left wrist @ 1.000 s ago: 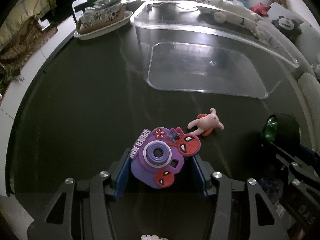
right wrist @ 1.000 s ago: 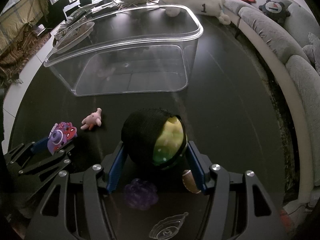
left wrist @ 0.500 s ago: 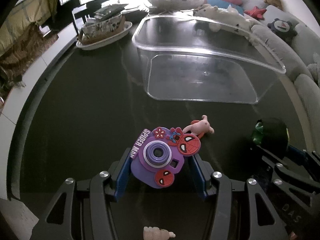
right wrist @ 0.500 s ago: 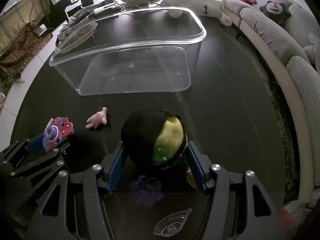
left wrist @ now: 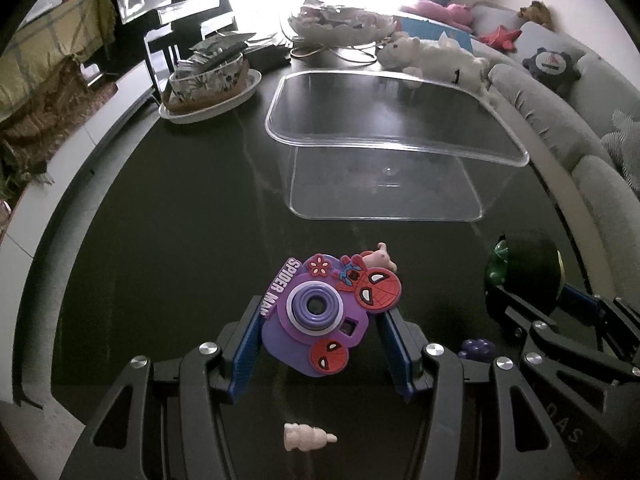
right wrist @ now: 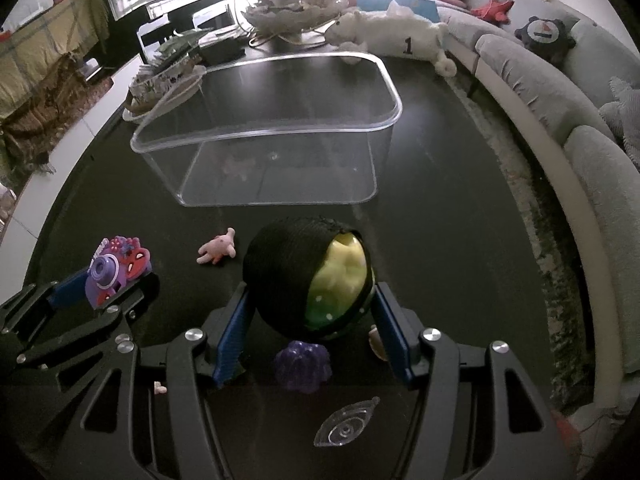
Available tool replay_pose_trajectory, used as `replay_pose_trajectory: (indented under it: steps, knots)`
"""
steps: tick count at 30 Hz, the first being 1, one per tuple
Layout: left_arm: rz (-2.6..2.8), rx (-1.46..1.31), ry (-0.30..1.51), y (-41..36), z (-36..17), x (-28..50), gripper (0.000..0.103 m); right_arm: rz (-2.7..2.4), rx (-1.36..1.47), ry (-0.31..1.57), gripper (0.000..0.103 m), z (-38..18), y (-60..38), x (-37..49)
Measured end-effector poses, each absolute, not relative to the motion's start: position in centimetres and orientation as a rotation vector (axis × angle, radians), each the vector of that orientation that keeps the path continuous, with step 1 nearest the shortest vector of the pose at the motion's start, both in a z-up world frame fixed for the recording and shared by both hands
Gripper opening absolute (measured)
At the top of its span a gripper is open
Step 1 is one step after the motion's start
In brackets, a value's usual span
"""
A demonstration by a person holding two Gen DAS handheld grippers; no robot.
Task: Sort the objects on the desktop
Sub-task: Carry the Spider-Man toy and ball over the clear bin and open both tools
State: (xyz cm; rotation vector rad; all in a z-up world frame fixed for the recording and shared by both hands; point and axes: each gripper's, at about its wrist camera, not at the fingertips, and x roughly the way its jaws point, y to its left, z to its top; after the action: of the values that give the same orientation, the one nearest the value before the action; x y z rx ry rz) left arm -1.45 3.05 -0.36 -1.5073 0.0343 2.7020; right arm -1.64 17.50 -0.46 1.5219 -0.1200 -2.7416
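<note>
Left wrist: left gripper (left wrist: 316, 332) clamped on purple toy camera (left wrist: 316, 314), above dark glossy table (left wrist: 168, 220) — clear bin (left wrist: 396, 148) beyond, sofa (left wrist: 560, 92) at right, piano (left wrist: 160, 20) far left.

Right wrist: right gripper (right wrist: 310, 316) clamped on black-and-green ball (right wrist: 306, 276) — pink figure (right wrist: 218, 248) lying on table nearby, bin behind.

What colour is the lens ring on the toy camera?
Purple, on a lilac body; the toy camera shows best in the left wrist view.

Both grippers have lifted, raising the toy camera (left wrist: 316, 312) and ball (right wrist: 306, 278).
</note>
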Motion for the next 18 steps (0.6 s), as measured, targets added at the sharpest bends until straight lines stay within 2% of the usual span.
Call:
replay_pose_trajectory:
  steps: [18]
  knots:
    - [2.702, -1.460, 0.024, 3.8, 2.9, 0.3, 0.050, -2.835, 1.442, -0.083, 0.057, 3.7, 17.7, 0.9]
